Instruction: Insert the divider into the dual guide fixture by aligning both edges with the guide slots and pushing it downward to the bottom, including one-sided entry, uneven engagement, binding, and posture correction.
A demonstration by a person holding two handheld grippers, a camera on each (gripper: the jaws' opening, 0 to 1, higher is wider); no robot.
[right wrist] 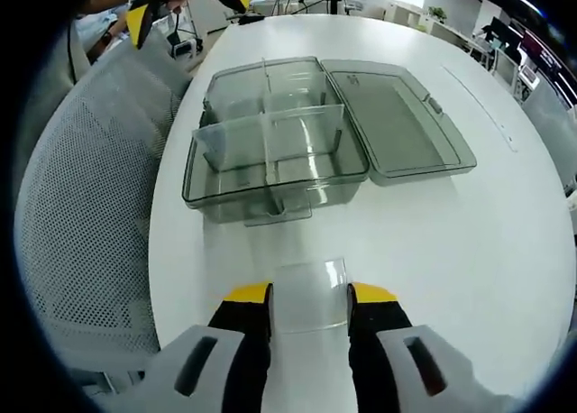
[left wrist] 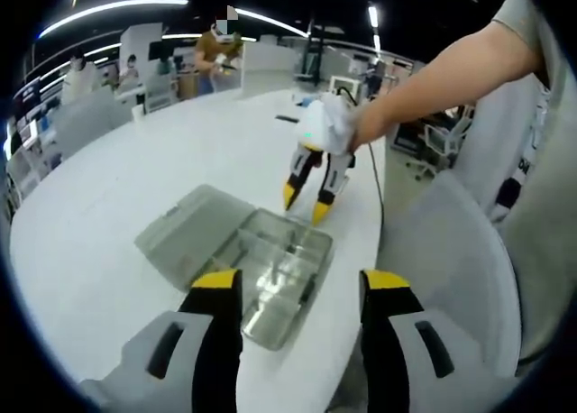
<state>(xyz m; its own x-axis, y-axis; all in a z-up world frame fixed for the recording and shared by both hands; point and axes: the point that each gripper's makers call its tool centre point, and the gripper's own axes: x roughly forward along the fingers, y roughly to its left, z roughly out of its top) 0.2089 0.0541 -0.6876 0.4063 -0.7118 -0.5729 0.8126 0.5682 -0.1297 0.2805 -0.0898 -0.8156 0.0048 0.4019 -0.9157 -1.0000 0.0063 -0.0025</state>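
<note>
Divider lower edge behind right tool.

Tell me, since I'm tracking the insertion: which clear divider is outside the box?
The loose divider lying flat on the table between the right gripper's jaws; the others stand upright inside the organizer box.

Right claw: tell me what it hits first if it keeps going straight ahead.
The right claw grips a clear divider. Straight ahead lies bare white table, then the near wall of the open clear box. The divider's edge would probably reach that wall first, though depth is uncertain.
</note>
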